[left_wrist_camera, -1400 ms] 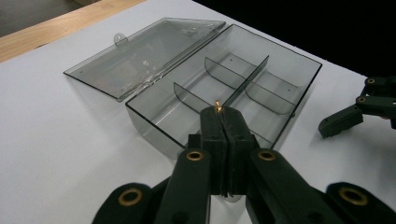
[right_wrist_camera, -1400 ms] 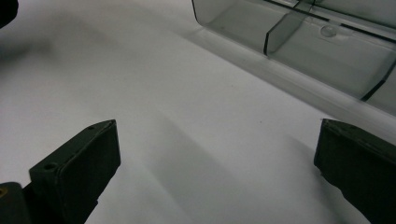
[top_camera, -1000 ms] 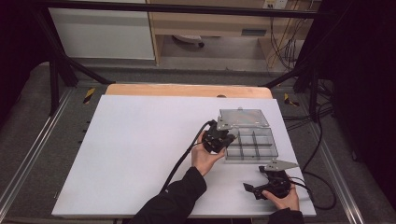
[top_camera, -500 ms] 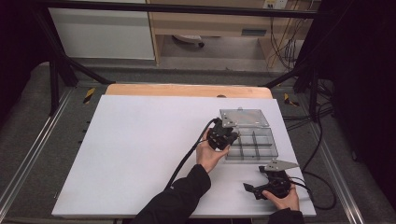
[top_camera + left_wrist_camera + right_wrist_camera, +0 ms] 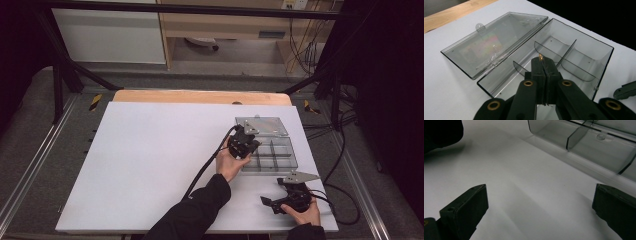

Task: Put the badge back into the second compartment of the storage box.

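The left hand-held gripper (image 5: pixel 248 142) is seen right of centre in the high view, held over the near-left part of a clear plastic compartment box (image 5: pixel 272 155). In the left gripper view its jaws are pressed together, and a tiny gold-coloured piece (image 5: pixel 540 57) is pinched at their tips, above the box's divided tray (image 5: pixel 584 53). What the piece is cannot be told. The box's lid (image 5: pixel 491 43) is laid open flat on the white surface (image 5: pixel 150 165), hinged along the tray's far edge, in the upper left of that view.

The right hand-held gripper (image 5: pixel 272 202) is held low at the lower right of the high view, near the front edge of the surface and well apart from the left one. In the right gripper view its jaws are spread wide with nothing between them, bare surface (image 5: pixel 529 195) being seen in the gap. The box's near wall (image 5: pixel 584 150) is seen across the upper right of that view, just beyond the jaws.
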The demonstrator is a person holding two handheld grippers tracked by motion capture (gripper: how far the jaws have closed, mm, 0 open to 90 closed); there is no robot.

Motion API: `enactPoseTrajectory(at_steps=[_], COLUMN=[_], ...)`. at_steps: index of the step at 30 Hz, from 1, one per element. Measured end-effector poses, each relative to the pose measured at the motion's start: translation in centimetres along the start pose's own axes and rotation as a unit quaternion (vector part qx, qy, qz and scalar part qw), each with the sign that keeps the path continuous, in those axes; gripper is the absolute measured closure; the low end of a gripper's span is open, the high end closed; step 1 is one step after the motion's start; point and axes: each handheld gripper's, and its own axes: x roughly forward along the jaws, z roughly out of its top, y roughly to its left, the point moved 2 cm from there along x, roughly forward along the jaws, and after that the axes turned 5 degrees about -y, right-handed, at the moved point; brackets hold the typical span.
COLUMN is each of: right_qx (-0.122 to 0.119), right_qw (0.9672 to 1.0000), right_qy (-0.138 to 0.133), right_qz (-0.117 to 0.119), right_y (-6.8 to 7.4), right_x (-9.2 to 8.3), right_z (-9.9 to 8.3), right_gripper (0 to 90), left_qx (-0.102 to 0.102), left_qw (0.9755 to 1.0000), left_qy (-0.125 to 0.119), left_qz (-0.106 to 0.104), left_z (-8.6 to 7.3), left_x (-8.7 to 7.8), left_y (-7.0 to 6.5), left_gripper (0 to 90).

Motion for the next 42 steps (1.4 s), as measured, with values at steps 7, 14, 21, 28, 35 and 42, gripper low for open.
enactPoseTrajectory(at_steps=[7,14,21,28,35,42], right_qx=[-0.001,0.0,-0.001,-0.001,-0.001,-0.002], right_qw=[1.0,1.0,1.0,1.0,1.0,1.0], right_qy=[0.0,-0.001,0.0,-0.001,0.0,-0.001], right_qz=[0.001,0.001,0.001,0.001,0.001,0.001], right_y=[0.0,0.0,0.0,0.0,0.0,0.0], right_x=[0.0,0.0,-0.1,0.0,0.0,0.0], right_z=[0.0,0.0,0.0,0.0,0.0,0.0], right_gripper=[0.8,0.8,0.8,0.8,0.8,0.8], left_qx=[0.001,0.004,0.005,0.01,0.007,0.007], left_qw=[1.0,0.9999,0.9998,0.9996,0.9993,0.999], left_qy=[0.007,0.012,0.019,0.027,0.037,0.045], left_qz=[0.001,0.0,0.002,0.004,0.004,-0.001], left_z=[0.1,0.2,0.2,0.1,-0.3,-0.6], left_x=[0.9,1.9,2.8,3.6,4.4,4.8], left_y=[-0.2,-0.5,-0.5,-0.6,-0.5,-0.4], left_gripper=[88.5,88.5,88.5,88.5,88.5,88.5])
